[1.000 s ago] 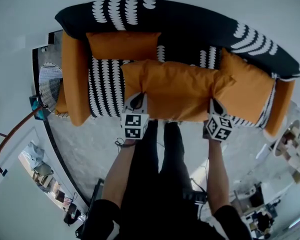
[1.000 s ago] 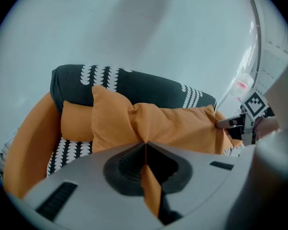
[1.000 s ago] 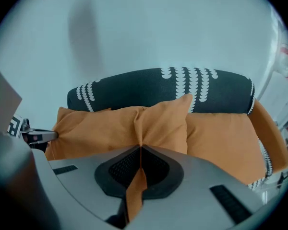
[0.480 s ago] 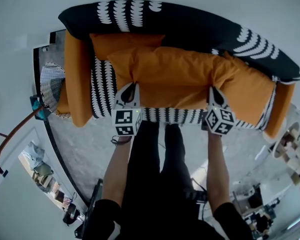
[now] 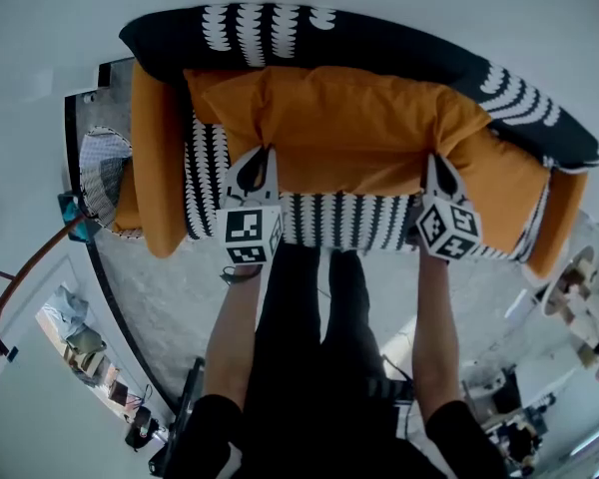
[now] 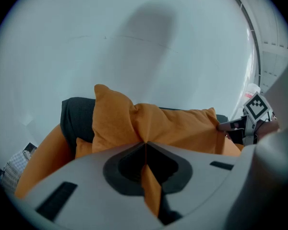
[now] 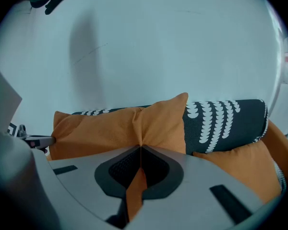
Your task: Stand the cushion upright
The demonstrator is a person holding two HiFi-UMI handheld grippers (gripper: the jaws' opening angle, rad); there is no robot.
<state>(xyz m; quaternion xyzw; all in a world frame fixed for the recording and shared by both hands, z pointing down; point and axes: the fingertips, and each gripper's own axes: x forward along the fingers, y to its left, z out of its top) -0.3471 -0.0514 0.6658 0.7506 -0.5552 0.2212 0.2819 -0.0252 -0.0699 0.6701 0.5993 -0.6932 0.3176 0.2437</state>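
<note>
1. Our head view looks steeply down past our arms onto the whole sofa, from well above.
2. Our left gripper view sits right behind its jaws, facing the cushion and wall; the right gripper shows at its right edge.
3. Our right gripper view mirrors it, with the left gripper at its left edge.
4. All three share the cushion.

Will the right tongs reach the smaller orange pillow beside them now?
Probably not yet: the right tongs are shut on the big cushion, so they're busy. The pillow lies just beside it, with nothing else between.
</note>
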